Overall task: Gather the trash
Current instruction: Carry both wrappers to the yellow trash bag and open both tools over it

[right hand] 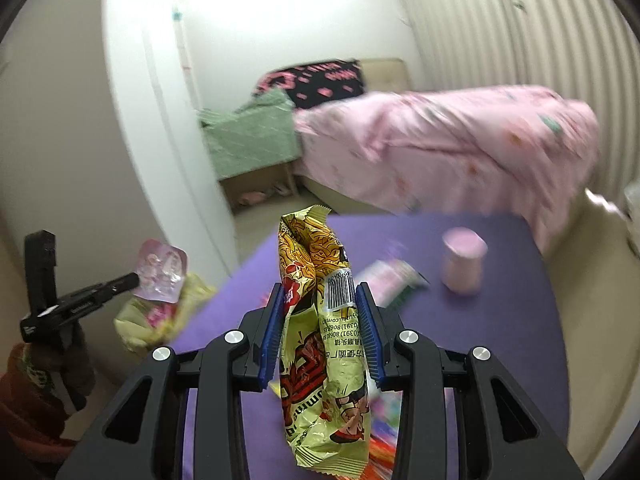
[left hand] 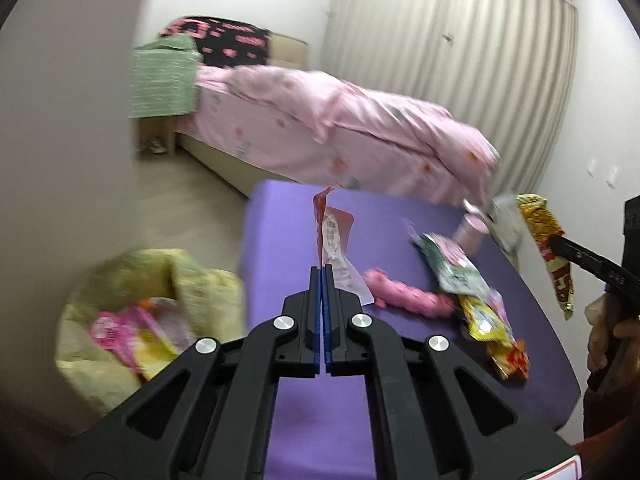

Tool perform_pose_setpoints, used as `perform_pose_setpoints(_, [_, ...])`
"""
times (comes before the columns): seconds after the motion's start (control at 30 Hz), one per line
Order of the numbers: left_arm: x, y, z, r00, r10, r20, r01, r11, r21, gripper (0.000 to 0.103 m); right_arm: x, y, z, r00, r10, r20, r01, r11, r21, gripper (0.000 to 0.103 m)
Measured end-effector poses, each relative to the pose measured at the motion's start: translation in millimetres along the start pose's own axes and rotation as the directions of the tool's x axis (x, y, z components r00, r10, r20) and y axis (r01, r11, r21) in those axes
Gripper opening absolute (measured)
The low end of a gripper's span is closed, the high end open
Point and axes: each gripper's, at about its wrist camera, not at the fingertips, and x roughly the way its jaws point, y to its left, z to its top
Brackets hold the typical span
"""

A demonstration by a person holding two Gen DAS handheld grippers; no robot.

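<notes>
**Both tongs lifted over the purple surface, each with a wrapper**

The purple surface (left hand: 288, 216) ends in a straight far edge just short of the bed (left hand: 320, 128) with its pink quilt; a strip of pale floor (left hand: 188, 192) runs between them. Off the surface's left edge sits a yellow-green trash bag (left hand: 132, 280), mouth open, with pink and yellow wrappers inside.

The left tongs (left hand: 321, 270) are pressed together on a thin red-and-white wrapper (left hand: 334, 240), which stands up from the tips; in the right wrist view it looks clear and pinkish, though the blur makes its print hard to read.

The right tongs (right hand: 320, 296) are clamped on a crumpled yellow instant noodle packet (right hand: 316, 320), barcode facing out, its ends sticking out above and below the blue pads.

Left lying on the surface: a pink wrapper (left hand: 404, 296), a green-and-white packet (left hand: 452, 264), a yellow-and-red packet (left hand: 496, 332) near the right-hand edge, and an upright pink cup (right hand: 462, 260) well apart toward the far corner.
</notes>
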Motion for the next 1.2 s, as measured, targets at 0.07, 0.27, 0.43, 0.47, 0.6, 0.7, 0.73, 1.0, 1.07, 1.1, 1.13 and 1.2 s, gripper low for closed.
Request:
perform_pose_setpoints(0.07, [-13,21,3,0.998,0.05,0.025,-0.049,0.998,-0.03,0.001,9,22,13,0.999,0.038,0.006,-0.038,0.998,-0.046,0.034])
perform_pose_setpoints(0.27, [-44,84,0,0.98,0.192,0.049,-0.185,0.975,-0.123,0.001,47,81,36,0.991,0.129,-0.032,-0.133,0.978,-0.163,0.034])
perform_pose_setpoints(0.43, [-52,127,-10,0.969,0.247,0.019,-0.238,0.951,-0.197,0.001,75,112,44,0.983,0.167,-0.074,-0.179,0.96,-0.216,0.034])
perform_pose_setpoints(0.47, [-50,131,-11,0.968,0.25,0.011,-0.243,0.948,-0.206,0.001,80,117,44,0.982,0.17,-0.082,-0.184,0.957,-0.222,0.034])
perform_pose_setpoints(0.6, [-35,146,-22,0.968,0.25,-0.037,-0.251,0.938,-0.239,0.001,94,127,43,0.977,0.182,-0.113,-0.203,0.953,-0.223,0.034])
perform_pose_setpoints(0.7, [-19,158,-32,0.968,0.237,-0.079,-0.249,0.933,-0.259,0.001,105,128,41,0.975,0.174,-0.139,-0.201,0.954,-0.221,0.034])
perform_pose_setpoints(0.73, [-12,162,-36,0.968,0.232,-0.097,-0.25,0.931,-0.268,0.001,108,129,41,0.974,0.169,-0.148,-0.199,0.955,-0.22,0.034])
perform_pose_setpoints(1.0, [22,183,-56,0.957,0.232,-0.175,-0.278,0.906,-0.318,0.021,136,135,34,0.964,0.157,-0.216,-0.202,0.958,-0.202,0.034])
perform_pose_setpoints(1.07, [22,186,-58,0.956,0.236,-0.172,-0.281,0.903,-0.325,0.029,140,142,32,0.963,0.15,-0.225,-0.2,0.955,-0.218,0.034])
perform_pose_setpoints(1.1, [21,187,-58,0.956,0.24,-0.171,-0.285,0.902,-0.324,0.031,141,144,31,0.962,0.148,-0.229,-0.2,0.954,-0.223,0.034])
perform_pose_setpoints(1.13, [19,188,-59,0.954,0.247,-0.169,-0.29,0.901,-0.323,0.032,144,147,30,0.96,0.15,-0.236,-0.204,0.953,-0.226,0.034])
perform_pose_setpoints(1.2, [14,193,-59,0.954,0.253,-0.161,-0.294,0.896,-0.333,0.04,149,154,29,0.956,0.157,-0.249,-0.215,0.949,-0.229,0.034])
